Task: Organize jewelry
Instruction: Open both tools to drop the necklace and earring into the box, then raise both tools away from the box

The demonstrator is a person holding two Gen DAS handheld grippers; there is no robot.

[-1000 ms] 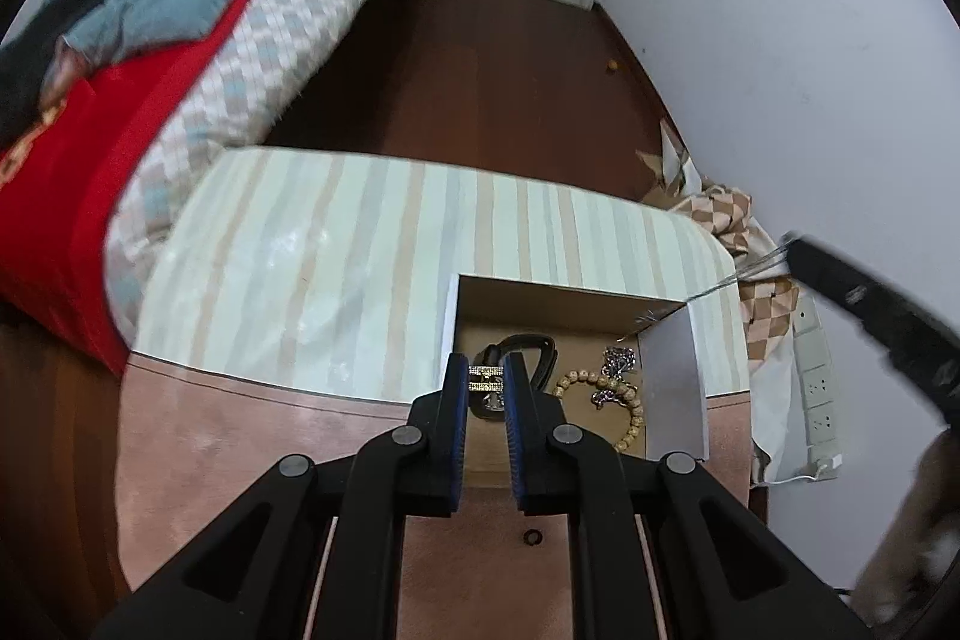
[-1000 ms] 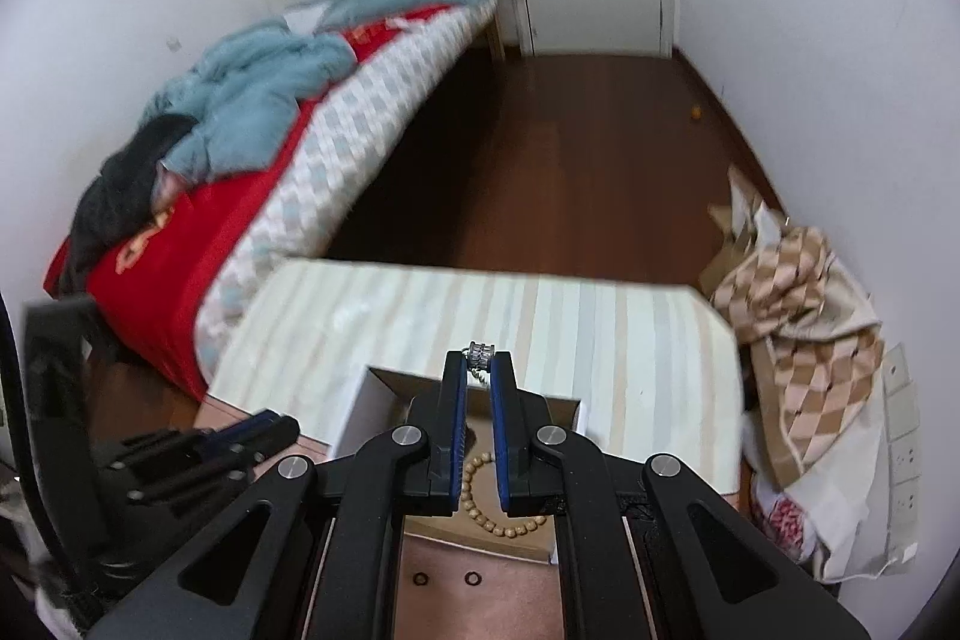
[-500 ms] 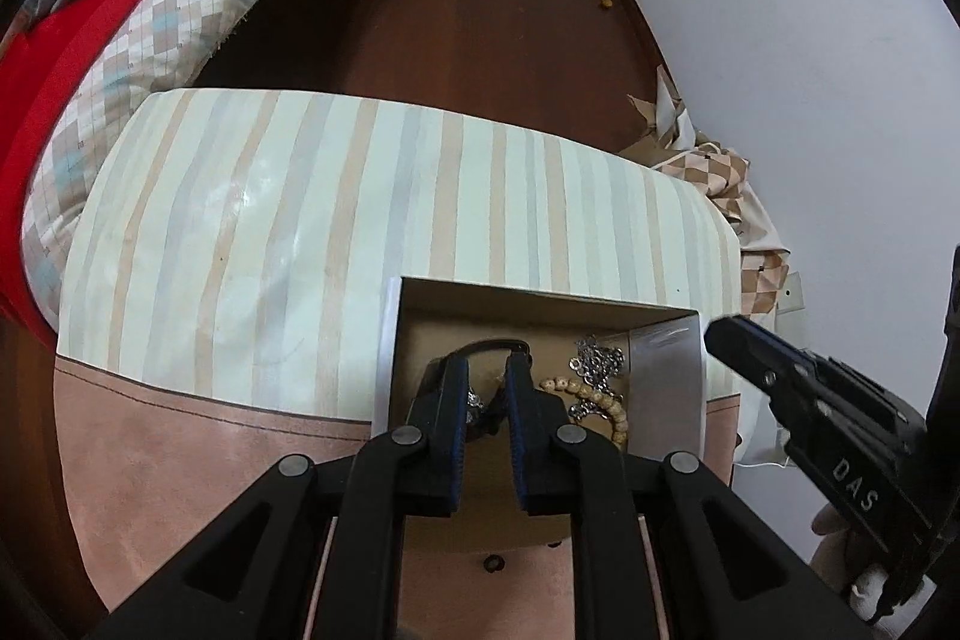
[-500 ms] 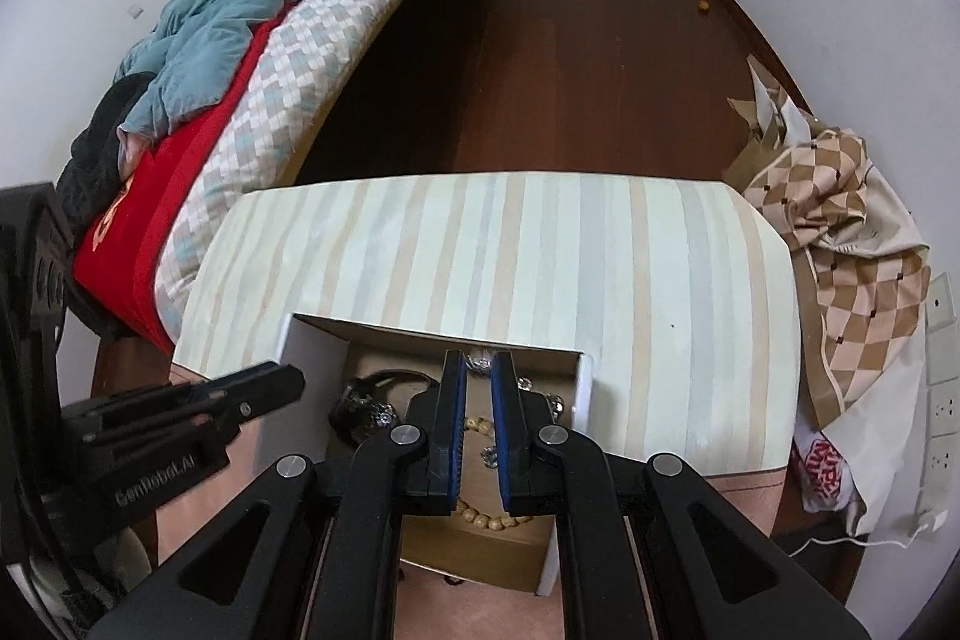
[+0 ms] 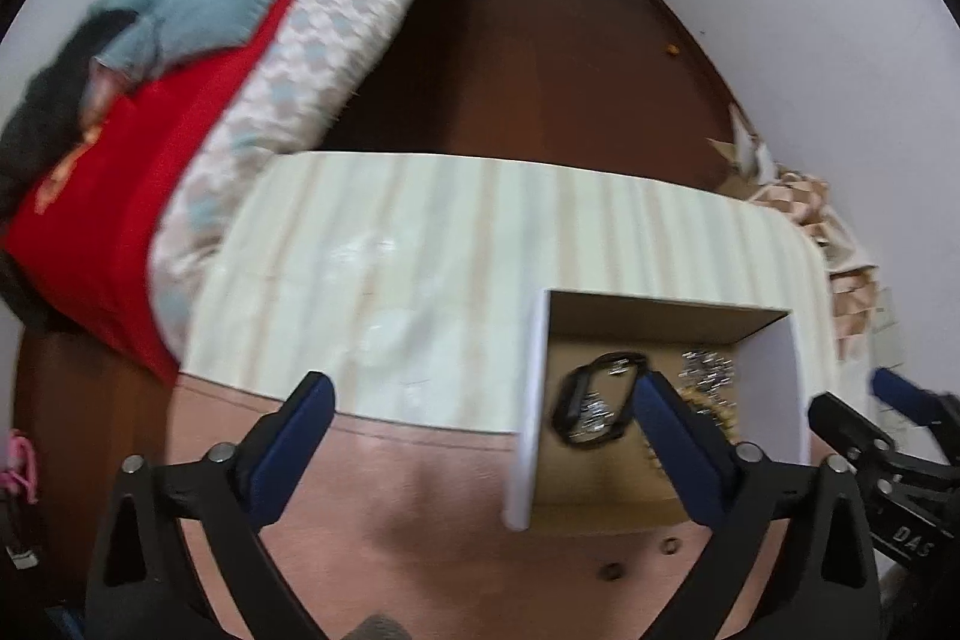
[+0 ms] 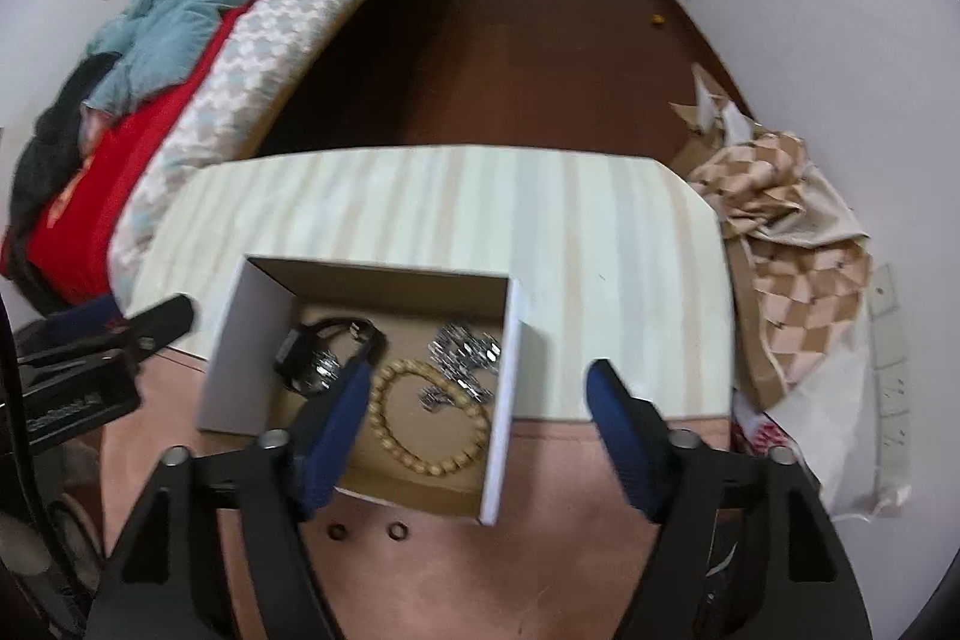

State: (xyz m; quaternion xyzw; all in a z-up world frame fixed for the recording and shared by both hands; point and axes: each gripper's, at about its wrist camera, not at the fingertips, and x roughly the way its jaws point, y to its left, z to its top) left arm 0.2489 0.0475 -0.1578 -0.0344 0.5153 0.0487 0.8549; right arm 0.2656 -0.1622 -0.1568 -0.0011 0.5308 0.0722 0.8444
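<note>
An open cardboard box stands on the table. Inside lie a black watch, a wooden bead bracelet and a pile of silver jewelry. My left gripper is open and empty, spread over the box's left wall. My right gripper is open and empty, spread over the box's right wall. Each gripper shows at the edge of the other's view.
The box sits where a striped cloth meets a pink mat. Two small dark rings lie on the mat in front of the box. A bed is at the left; cardboard and checked cloth at the right.
Both grippers have opened wide and let their jewelry go into the box. The left gripper has shifted left, so the box now lies to its right.
</note>
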